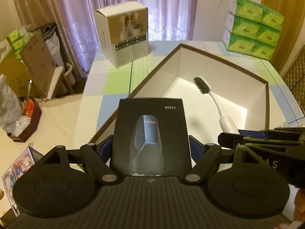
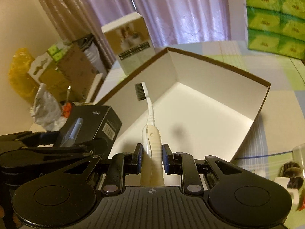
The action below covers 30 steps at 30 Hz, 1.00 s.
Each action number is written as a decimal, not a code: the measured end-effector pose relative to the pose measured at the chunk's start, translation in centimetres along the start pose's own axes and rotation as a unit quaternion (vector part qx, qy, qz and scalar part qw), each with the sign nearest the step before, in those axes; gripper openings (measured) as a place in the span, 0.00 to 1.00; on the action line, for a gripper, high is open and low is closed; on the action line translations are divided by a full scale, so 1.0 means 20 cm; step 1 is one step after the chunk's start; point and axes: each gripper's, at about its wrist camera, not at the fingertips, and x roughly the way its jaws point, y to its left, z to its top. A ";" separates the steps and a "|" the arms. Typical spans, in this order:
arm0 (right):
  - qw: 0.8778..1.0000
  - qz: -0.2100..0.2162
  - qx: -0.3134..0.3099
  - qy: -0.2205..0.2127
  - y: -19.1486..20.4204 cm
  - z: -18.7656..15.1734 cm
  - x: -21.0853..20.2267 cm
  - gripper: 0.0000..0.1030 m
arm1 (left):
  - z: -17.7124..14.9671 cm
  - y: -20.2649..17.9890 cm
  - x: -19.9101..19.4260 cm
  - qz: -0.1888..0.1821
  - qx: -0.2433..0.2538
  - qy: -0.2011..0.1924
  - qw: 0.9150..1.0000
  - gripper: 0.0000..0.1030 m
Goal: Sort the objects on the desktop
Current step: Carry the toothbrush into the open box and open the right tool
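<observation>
Bench (image 1: 89, 103): pale top with green, blue and cream squares, carrying all items below

Open tray box (image 1: 266, 103): white inside, brown rim, one corner pointing away from both cameras; takes up the middle of the bench. Floor of the box bare apart from the shadows falling on it

Stack of green tissue packs (image 1: 253, 24): far right of the bench, beyond the tray box, well apart from it

Printed carton (image 1: 124, 36): upright, far left of the bench in front of the purple curtain (image 1: 171, 9), clear of the tray box

Black shaver box (image 1: 150, 133): picture of a dark shaver on its face, print reading upside down in the left wrist view. Left claw (image 1: 150, 147) is closed on it, blue pads pressing both side faces. Box sits at the near left rim of the tray box, its far end over the rim; right wrist view (image 2: 91, 124) shows it tilted, barcode side facing right

White toothbrush (image 2: 150, 118): dark bristles, ribbed cream grip. Right claw (image 2: 152, 158) is clamped on the grip, pads touching both sides. Head points away, over the interior of the tray box and above the floor; left wrist view (image 1: 215, 99) shows it slanting up to the left from the right claw
</observation>
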 end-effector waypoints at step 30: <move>0.994 -0.046 -0.040 0.095 -0.06 -0.03 0.32 0.18 | -0.06 0.03 0.37 -0.015 0.011 0.070 0.997 0.75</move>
